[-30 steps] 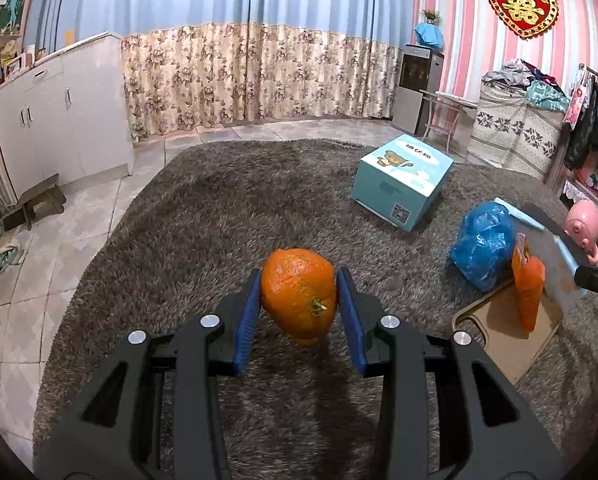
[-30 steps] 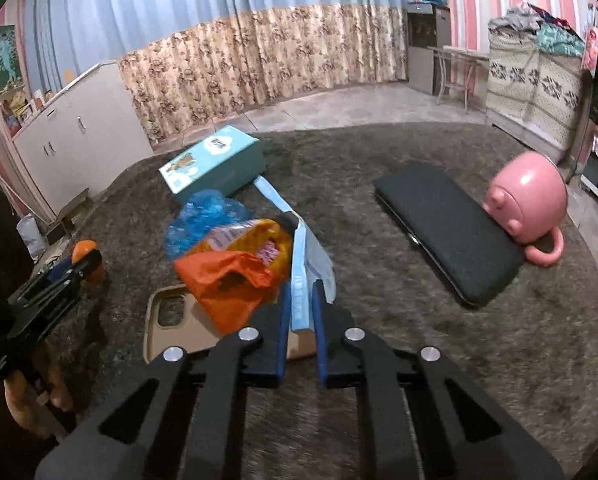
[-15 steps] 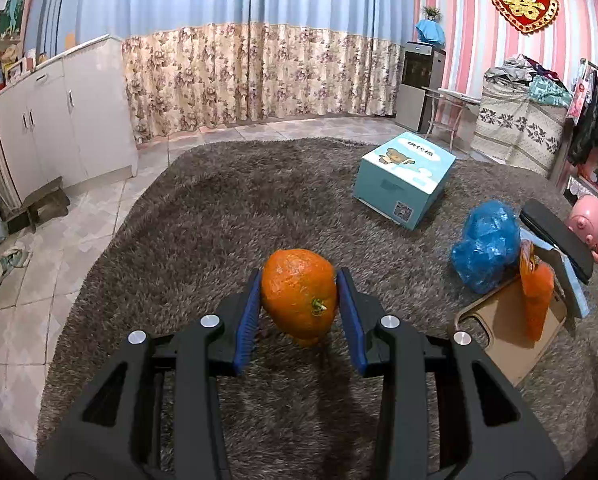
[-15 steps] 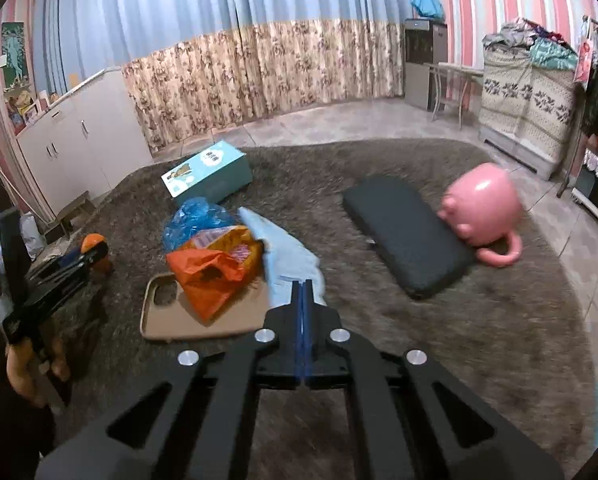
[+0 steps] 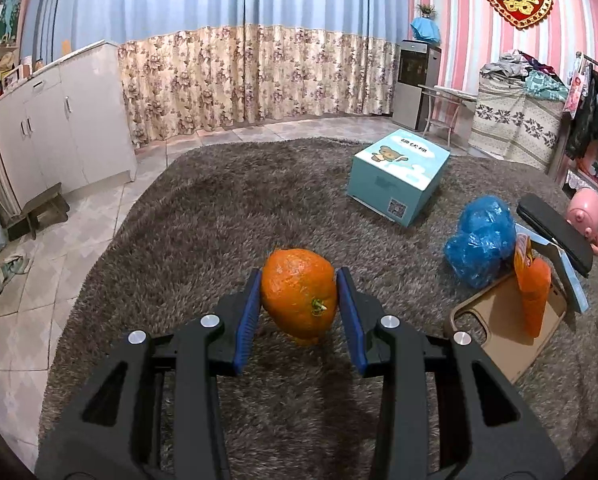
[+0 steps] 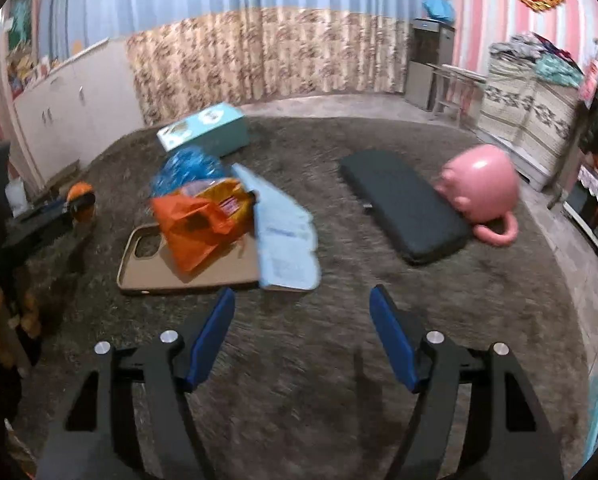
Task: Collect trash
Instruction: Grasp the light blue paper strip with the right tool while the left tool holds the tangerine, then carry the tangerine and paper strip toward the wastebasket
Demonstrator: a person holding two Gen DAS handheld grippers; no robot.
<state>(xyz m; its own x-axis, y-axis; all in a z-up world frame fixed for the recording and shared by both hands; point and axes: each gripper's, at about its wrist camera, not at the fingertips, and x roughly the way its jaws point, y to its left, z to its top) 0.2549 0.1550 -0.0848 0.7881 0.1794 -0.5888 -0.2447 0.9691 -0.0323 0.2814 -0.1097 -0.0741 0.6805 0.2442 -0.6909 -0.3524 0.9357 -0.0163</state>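
My left tongs (image 5: 299,304) grip the orange (image 5: 299,294) firmly above the rug (image 5: 203,216), so it cannot drop. My right tongs (image 6: 302,320) have just been opening, with nothing between them, near the phone case (image 6: 203,268) where the orange wrapper (image 6: 195,224) lies, ready for it.

Left tongs (image 5: 299,300) clamping orange (image 5: 297,293), above brown rug (image 5: 227,216)

Shaggy brown rug (image 5: 219,216) — box (image 5: 399,176), pink mug (image 6: 481,188), black case (image 6: 403,204).
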